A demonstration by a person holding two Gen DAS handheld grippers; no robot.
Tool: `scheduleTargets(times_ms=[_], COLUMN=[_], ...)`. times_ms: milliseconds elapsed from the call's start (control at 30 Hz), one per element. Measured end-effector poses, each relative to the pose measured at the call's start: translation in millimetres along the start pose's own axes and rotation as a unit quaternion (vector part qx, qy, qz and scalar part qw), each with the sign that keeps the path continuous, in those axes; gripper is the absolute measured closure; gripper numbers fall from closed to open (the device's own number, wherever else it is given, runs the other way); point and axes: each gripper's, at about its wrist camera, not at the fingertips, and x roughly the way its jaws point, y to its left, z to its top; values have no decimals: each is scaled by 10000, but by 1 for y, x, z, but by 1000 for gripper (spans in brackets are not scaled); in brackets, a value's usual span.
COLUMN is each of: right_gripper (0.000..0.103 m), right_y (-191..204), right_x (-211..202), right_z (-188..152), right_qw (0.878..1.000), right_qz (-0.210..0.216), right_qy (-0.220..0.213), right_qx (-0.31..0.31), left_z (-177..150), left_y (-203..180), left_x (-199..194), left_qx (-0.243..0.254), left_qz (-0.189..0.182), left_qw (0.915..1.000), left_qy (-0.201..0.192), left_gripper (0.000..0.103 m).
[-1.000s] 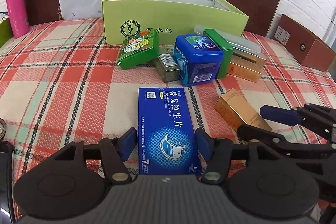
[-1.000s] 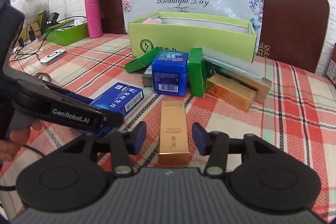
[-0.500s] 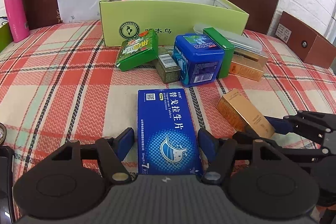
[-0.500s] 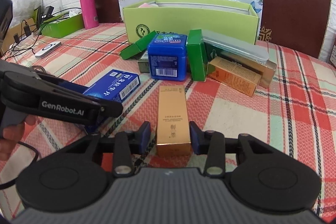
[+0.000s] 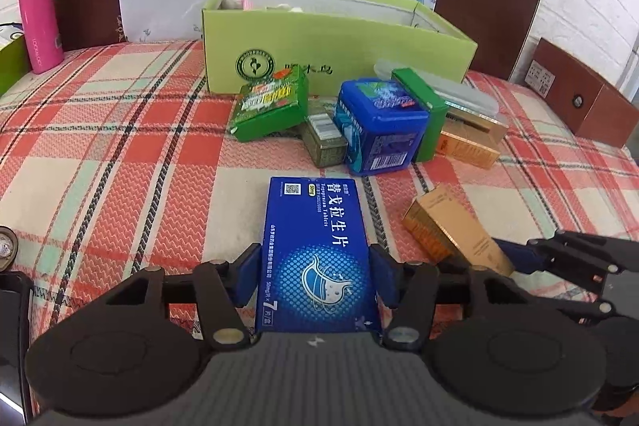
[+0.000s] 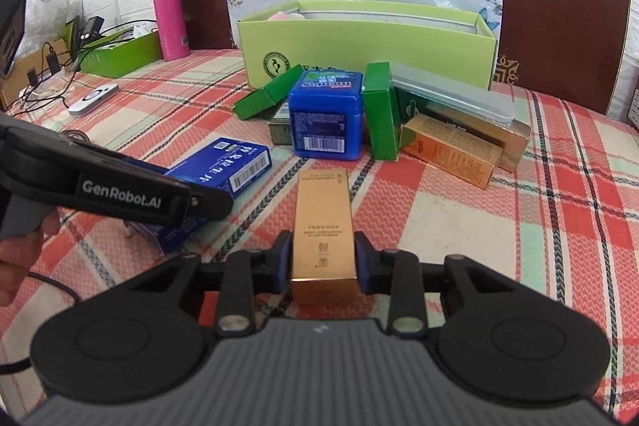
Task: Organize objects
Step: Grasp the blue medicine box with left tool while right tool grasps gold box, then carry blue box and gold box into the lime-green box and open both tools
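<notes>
Left claw [image 5: 315, 280]: blue pads clamped on the near end of the blue tablet box [image 5: 317, 250], which lies flat on the checked bench [image 5: 120, 186], left of the gold carton [image 6: 323, 230]. Risk: grip sits at one end only, so the box may droop or twist out when lifted.

Right claw [image 6: 321, 262]: pads against both sides of the gold carton's near end. Same risk; the slick foil could slide. The two claws are close and could knock on the way to the far green open box [image 5: 339, 42].

Change: both claws have just been closing; a second ago each box lay loose between wider pads.
</notes>
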Motion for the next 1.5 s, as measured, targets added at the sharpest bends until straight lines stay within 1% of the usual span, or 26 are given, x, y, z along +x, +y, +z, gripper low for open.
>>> scheduleTargets(times_ms=[133, 267, 400, 533, 600, 667, 833, 967, 1100, 1133, 1167, 1200, 1233, 1267, 1300, 1333, 1367, 1400, 1433, 1500], right_gripper=[72, 72, 72, 72, 72, 72, 72, 72, 71, 71, 71, 66, 56, 36, 31, 31, 29, 24, 23, 14], right_y=[1, -1, -9, -25, -35, -45, -63, -75, -84, -85, -86, -87, -88, -88, -88, -88, -88, -88, -88, -87], right_x=[-8, -21, -29, -26, -22, -16, 10, 33, 57, 62, 68, 75, 82, 88, 91, 92, 90, 88, 87, 81], right_z=[6, 20, 44, 74, 90, 106, 137, 154, 162, 162, 162, 161, 160, 158, 156, 152, 148, 145, 143, 140], right_qw=[9998, 9986, 9957, 9914, 9890, 9866, 9816, 9797, 9789, 9789, 9785, 9781, 9789, 9808, 9813, 9808, 9809, 9810, 9805, 9794], right_qz=[130, 149, 27, -169, -265, -374, -676, -847, -989, -1019, -1057, -1093, -1079, -1080, -1128, -1138, -1086, -1054, -1064, -1059], right_qy=[-164, -498, -921, -1283, -1431, -1544, -1733, -1758, -1719, -1706, -1712, -1719, -1683, -1569, -1490, -1508, -1542, -1553, -1563, -1625], right_qx=[72, 78, 84, 206, 278, 368, 421, 459, 484, 480, 462, 438, 416, 419, 456, 484, 486, 496, 527, 558], left_z=[12, 34, 62, 95, 114, 131, 166, 183, 192, 193, 192, 193, 192, 189, 186, 182, 179, 177, 177, 176], left_y=[-1, -4, -8, -15, -17, -18, -12, -9, -10, -10, -10, -11, -12, -12, -11, -9, -7, -5, -4, -4], left_x=[-14, -27, -32, -29, -22, -13, 16, 36, 53, 58, 64, 70, 74, 77, 79, 79, 78, 78, 76, 71], left_qx=[-44, -42, -49, 25, 37, -14, -248, -344, -309, -323, -308, -239, -167, -91, -38, -16, -22, -51, -86, -133], left_qz=[-125, -222, -322, -357, -401, -368, -447, -463, -407, -378, -308, -186, -58, 26, 29, 0, -3, 28, 54, 109], left_qw=[9996, 9980, 9958, 9928, 9915, 9910, 9890, 9888, 9885, 9876, 9875, 9892, 9906, 9916, 9921, 9920, 9918, 9918, 9919, 9921], left_qy=[-245, -585, -859, -1142, -1234, -1287, -1386, -1378, -1426, -1489, -1518, -1436, -1355, -1286, -1257, -1265, -1275, -1273, -1263, -1242], left_gripper=[43, 43, 43, 43, 43, 43, 43, 43, 43, 38, 29, 16, 16, 16, 16, 16, 16, 16, 16, 16])
